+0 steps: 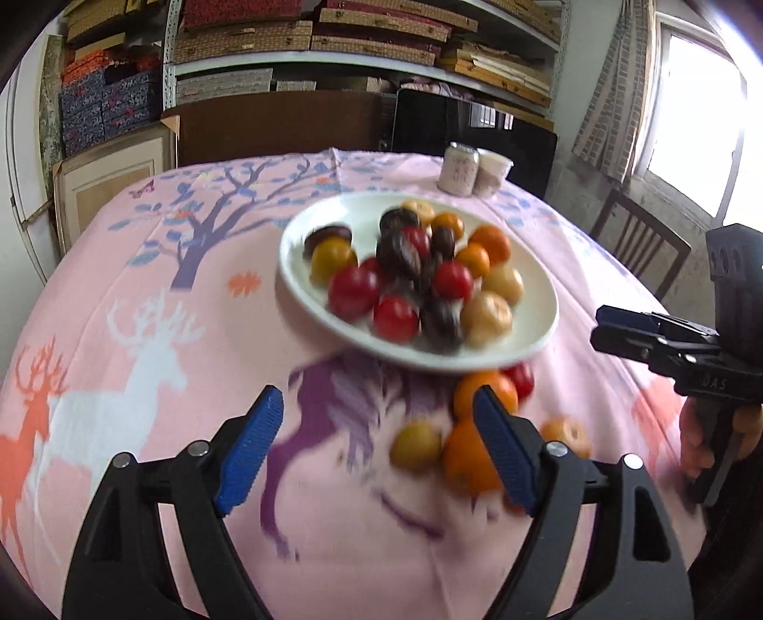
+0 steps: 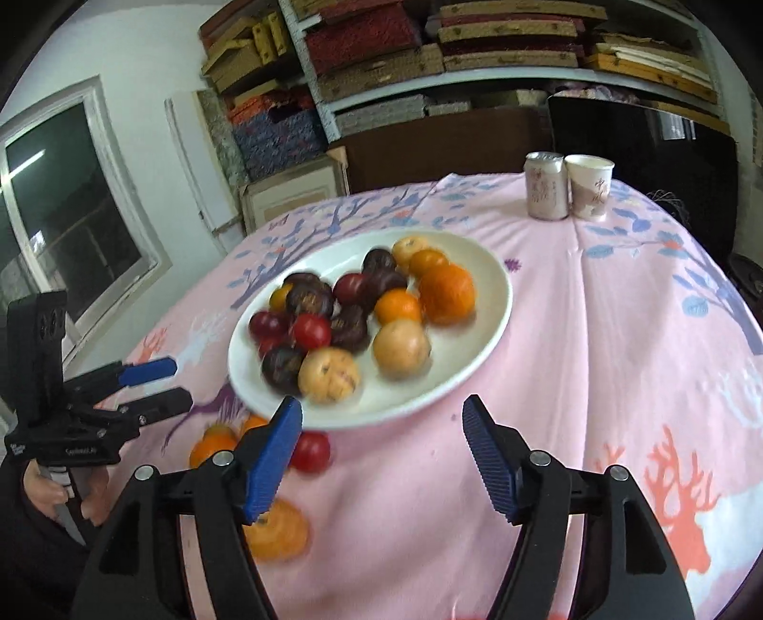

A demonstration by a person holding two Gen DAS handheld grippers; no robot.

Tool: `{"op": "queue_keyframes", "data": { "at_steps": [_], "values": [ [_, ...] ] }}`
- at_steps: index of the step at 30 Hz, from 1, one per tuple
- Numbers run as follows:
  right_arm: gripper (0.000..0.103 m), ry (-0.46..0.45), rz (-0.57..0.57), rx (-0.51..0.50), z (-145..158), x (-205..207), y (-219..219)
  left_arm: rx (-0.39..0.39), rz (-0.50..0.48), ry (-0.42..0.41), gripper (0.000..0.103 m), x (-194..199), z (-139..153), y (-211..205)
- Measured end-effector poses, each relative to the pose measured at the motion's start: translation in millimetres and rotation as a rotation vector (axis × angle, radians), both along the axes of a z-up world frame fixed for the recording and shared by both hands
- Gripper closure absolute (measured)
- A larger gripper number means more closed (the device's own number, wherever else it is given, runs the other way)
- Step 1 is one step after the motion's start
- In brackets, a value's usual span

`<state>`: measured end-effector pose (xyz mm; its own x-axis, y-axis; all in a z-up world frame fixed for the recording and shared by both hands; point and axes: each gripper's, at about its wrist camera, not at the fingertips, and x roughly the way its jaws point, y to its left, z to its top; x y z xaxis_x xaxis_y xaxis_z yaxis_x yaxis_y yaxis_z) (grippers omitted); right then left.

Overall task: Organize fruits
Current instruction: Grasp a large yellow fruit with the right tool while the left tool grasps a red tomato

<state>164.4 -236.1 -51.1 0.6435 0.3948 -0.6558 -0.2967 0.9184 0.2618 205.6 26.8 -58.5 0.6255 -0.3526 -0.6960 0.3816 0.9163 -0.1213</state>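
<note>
A white plate [image 1: 536, 334] [image 2: 481, 357] on the pink deer-print tablecloth [image 1: 190, 405] holds a pile of red, dark purple, orange and yellow fruits. Several loose fruits lie on the cloth just before its near rim: an orange [image 1: 479, 388], a red one [image 1: 523, 379] [image 2: 312, 450], a yellowish one [image 1: 416, 446] and another orange [image 2: 281, 529]. My left gripper [image 1: 376, 405] [image 2: 181, 381] hovers open over bare cloth, left of these loose fruits. My right gripper [image 2: 381, 410] [image 1: 596, 329] is open by the plate's near rim, with nothing between its pads.
A drink can [image 1: 458, 169] [image 2: 547, 186] and a paper cup [image 1: 492, 172] [image 2: 589, 186] stand at the table's far edge. A wooden chair [image 1: 639, 243] is beyond the right side. Shelves of boxes [image 1: 305, 43] fill the back wall. The picture is motion-blurred.
</note>
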Motion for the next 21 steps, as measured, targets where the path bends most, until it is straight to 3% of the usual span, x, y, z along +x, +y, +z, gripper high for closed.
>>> {"op": "queue_keyframes", "data": {
  "at_steps": [5, 8, 11, 13, 18, 20, 21],
  "values": [
    [0.033, 0.021, 0.170, -0.054, -8, -41, 32, 0.002, -0.033, 0.043, 0.023, -28, -13, 5],
    [0.033, 0.044, 0.187, -0.090, -15, -44, 46, 0.018, -0.056, 0.037, 0.022, -37, -14, 2],
    [0.035, 0.095, 0.201, -0.075, -21, -36, 54, 0.034, -0.060, 0.037, 0.019, -42, -15, -2],
    [0.043, 0.140, 0.202, -0.063, -27, -31, 57, 0.033, -0.066, 0.039, 0.019, -46, -15, -2],
    [0.049, 0.186, 0.173, 0.029, -33, -19, 50, 0.068, -0.088, 0.050, 0.019, -52, -18, -11],
    [0.059, 0.200, 0.175, 0.072, -35, -17, 44, 0.089, -0.102, 0.050, 0.019, -56, -19, -17],
    [0.059, 0.199, 0.162, 0.081, -35, -17, 42, 0.098, -0.110, 0.053, 0.019, -57, -20, -20]
  ]
}}
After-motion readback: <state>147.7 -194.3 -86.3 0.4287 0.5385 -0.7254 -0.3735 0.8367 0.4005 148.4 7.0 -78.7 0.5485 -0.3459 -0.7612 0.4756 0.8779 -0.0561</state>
